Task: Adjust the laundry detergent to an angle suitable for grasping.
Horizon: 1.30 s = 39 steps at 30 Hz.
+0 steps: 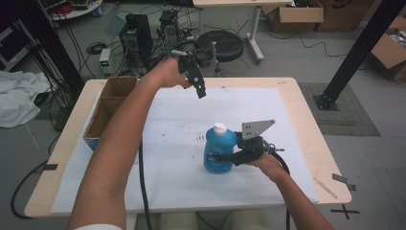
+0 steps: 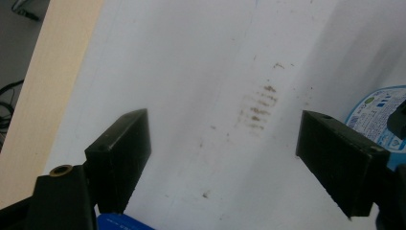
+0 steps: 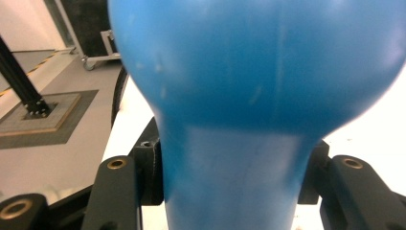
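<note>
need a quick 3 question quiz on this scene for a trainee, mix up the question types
1. True or false: the right gripper is shut on the blue bottle.
2. Multiple choice: where is the left gripper?
A. inside the cardboard box
B. raised over the far part of the white sheet, fingers apart
C. clamped on the bottle's white cap
3. Fill in: the open cardboard box sits at the table's ____ edge in the high view.

Key: 1 true; 2 B; 3 left.

Left tongs (image 1: 201, 91) raised agape, right tongs (image 1: 221, 156) clamped.
</note>
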Each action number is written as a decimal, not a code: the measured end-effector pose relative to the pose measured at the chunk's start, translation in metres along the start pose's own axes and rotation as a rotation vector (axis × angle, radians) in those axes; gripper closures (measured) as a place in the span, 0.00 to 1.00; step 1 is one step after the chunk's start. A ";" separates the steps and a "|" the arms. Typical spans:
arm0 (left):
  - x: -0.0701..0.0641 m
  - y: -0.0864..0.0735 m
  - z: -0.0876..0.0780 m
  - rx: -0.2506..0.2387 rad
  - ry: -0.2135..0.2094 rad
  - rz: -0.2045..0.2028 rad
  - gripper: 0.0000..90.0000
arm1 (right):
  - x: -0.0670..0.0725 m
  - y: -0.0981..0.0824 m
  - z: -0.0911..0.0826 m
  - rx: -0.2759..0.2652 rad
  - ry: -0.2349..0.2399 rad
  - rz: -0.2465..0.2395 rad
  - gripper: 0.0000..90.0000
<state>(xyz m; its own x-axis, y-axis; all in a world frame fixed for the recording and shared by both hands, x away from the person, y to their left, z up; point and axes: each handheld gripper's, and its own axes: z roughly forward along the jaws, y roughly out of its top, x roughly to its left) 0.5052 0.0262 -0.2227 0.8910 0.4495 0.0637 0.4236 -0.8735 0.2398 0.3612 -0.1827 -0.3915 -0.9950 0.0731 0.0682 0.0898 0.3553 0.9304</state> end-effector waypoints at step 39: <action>0.001 -0.010 0.010 0.022 -0.010 -0.023 0.22 | -0.006 -0.018 0.017 0.031 0.075 -0.086 0.48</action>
<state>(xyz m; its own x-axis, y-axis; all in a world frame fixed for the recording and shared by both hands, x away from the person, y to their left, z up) 0.5035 0.0334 -0.2342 0.8823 0.4682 0.0489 0.4478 -0.8668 0.2195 0.3668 -0.1740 -0.4143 -0.9994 -0.0289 0.0164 0.0039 0.3863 0.9224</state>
